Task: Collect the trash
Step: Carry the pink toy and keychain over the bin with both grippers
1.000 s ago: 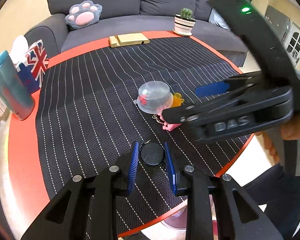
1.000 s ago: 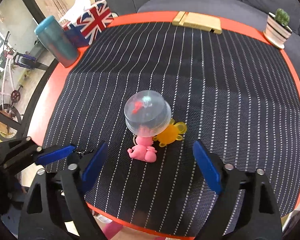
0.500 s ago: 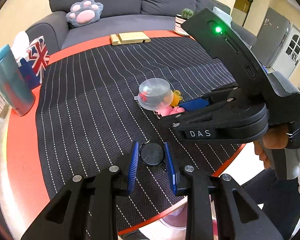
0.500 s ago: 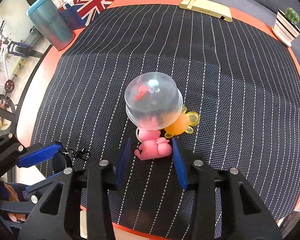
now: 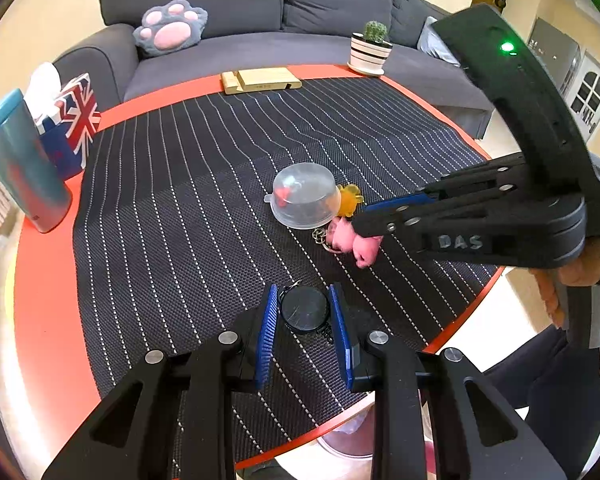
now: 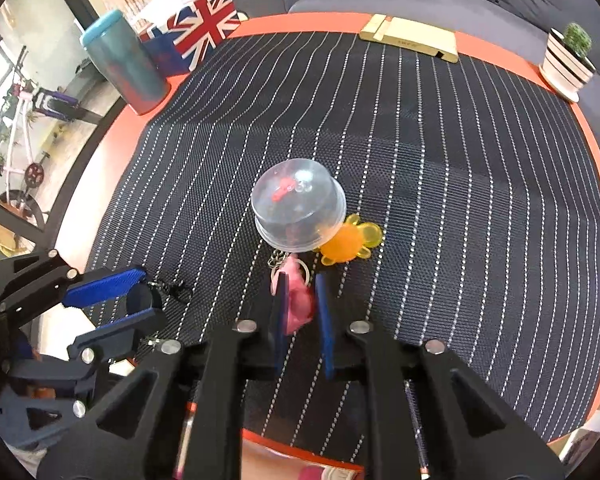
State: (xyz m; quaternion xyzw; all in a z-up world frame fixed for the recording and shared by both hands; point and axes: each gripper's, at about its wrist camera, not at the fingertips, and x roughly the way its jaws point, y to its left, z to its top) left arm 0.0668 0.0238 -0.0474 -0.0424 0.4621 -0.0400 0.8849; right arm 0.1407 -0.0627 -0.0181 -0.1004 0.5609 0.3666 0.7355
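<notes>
My left gripper (image 5: 305, 308) is shut on a black round disc (image 5: 304, 309) with a small chain, near the mat's front edge; it also shows in the right wrist view (image 6: 138, 298). My right gripper (image 6: 300, 294) is shut on a pink keychain toy (image 6: 298, 300), held just above the mat; the toy also shows in the left wrist view (image 5: 350, 240). A clear plastic dome lid (image 6: 298, 210) and an orange flower-shaped toy (image 6: 350, 240) lie on the mat just beyond it.
A round orange table (image 5: 44, 300) carries a black striped mat (image 5: 180, 200). A teal tumbler (image 5: 20, 164), a Union Jack tissue box (image 5: 74, 120), a wooden stand (image 5: 260, 80) and a potted cactus (image 5: 370, 50) stand around its rim. A grey sofa (image 5: 260, 20) lies behind.
My right gripper closed from wide open onto the pink keychain toy and lifted it slightly. My left gripper stayed shut on the black disc.
</notes>
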